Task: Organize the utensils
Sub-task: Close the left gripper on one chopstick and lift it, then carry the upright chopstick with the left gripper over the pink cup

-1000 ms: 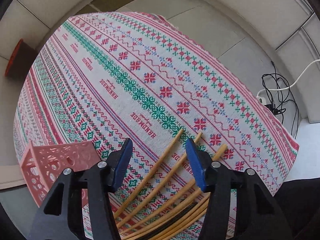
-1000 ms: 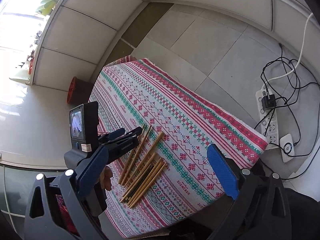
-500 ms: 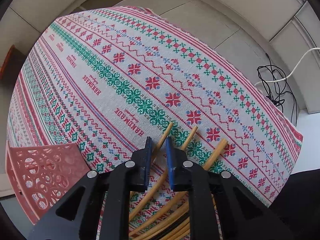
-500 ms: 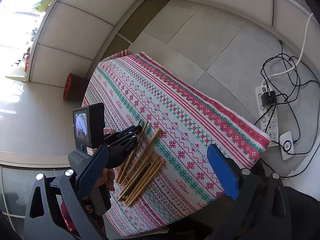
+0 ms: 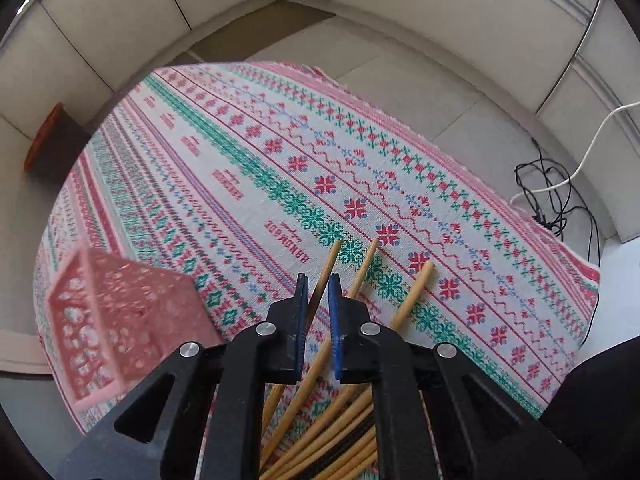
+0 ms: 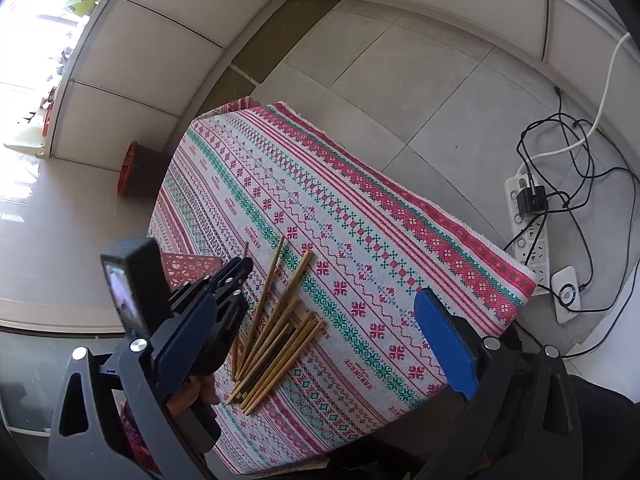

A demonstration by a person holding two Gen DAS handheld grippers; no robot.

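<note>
"HANDMADE" repeated on the patterned tablecloth

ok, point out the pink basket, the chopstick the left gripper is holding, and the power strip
pink basket (image 5: 120, 320): left wrist view, its perforated side wall.
chopstick (image 5: 330, 258): left wrist view, shaft just beyond the left gripper (image 5: 318, 280).
power strip (image 6: 530, 236): right wrist view, its white body.
</note>
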